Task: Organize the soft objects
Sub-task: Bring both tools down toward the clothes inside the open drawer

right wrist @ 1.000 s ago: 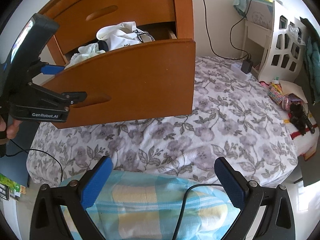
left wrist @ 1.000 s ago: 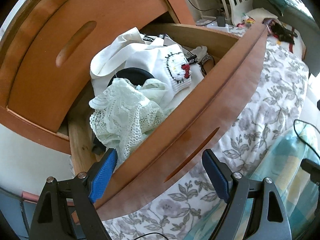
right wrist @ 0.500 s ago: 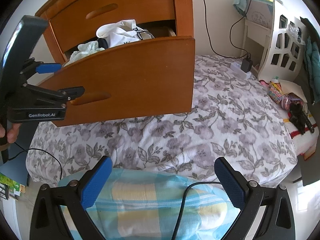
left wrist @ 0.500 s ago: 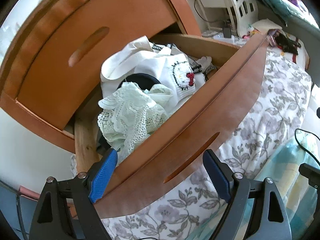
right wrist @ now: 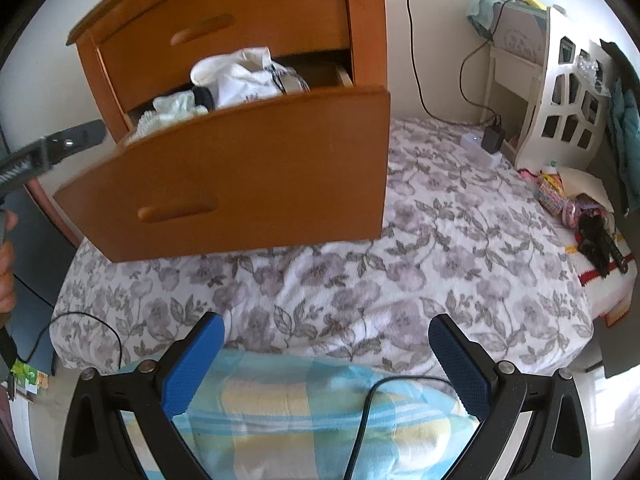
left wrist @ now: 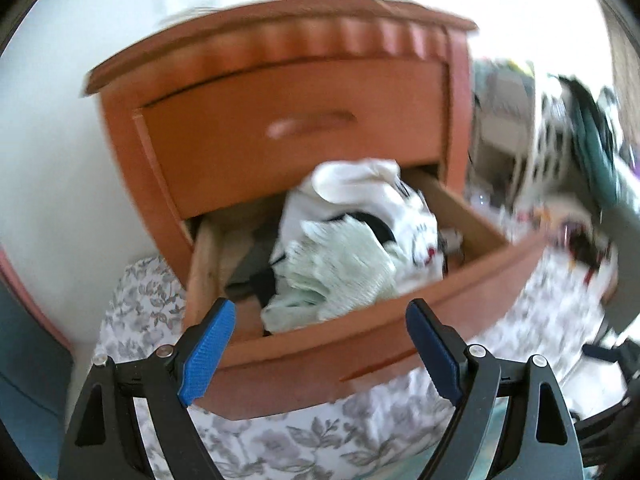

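Note:
The wooden nightstand's lower drawer stands pulled out over the bed. In it lie a pale green lace cloth, white cloths and something black. My left gripper is open and empty, a little back from the drawer front and facing it; the view is blurred. In the right wrist view a part of the left gripper shows at the left edge. My right gripper is open and empty above a blue and yellow checked cloth.
A floral bedspread covers the bed under the drawer. A black cable crosses the checked cloth. A white shelf unit, a charger and small clutter sit at the right. The upper drawer is closed.
The left gripper has drawn back and up from the drawer and rolled, so the nightstand now appears upright and farther off. The right gripper has kept still.

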The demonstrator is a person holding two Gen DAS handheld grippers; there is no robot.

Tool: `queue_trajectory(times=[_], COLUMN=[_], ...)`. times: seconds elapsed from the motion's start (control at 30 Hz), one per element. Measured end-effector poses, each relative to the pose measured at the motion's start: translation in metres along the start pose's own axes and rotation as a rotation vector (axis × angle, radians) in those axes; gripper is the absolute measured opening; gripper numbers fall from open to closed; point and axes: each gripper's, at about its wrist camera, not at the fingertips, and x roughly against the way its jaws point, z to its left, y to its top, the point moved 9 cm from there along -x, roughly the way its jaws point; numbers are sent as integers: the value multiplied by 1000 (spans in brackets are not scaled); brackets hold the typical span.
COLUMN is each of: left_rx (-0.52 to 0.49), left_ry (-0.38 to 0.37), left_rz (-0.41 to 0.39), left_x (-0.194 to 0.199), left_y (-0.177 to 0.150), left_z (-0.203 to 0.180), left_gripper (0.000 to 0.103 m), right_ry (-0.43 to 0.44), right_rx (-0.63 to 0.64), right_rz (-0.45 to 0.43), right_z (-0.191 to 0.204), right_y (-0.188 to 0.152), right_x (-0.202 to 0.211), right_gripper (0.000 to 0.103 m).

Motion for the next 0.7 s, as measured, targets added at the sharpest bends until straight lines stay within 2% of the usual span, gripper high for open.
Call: queue_trajectory(times=[0.17, 0.3, 0.47, 0.6, 0.7], left_rx=[172, 280, 299, 252, 198], left_ry=[-47, -77, -94, -130, -124], left_rz=[-8, 48, 138, 182, 237], left_x=[9, 0, -22, -32, -48], left_y=[0, -1, -4, 3, 5], left_z=[28, 47, 48, 33, 19], left_gripper=[88, 88, 88, 88, 88], right_ry=[64, 111, 166, 221, 239], right_rx=[15, 38, 41, 31, 39], right_rz=[-106, -165, -181, -176, -155], right_z=[7, 15, 27, 38, 46], right_y=[24, 50, 88, 111, 128], right_x=[18, 28, 27, 20, 10], right_gripper=[103, 103, 102, 94, 93])
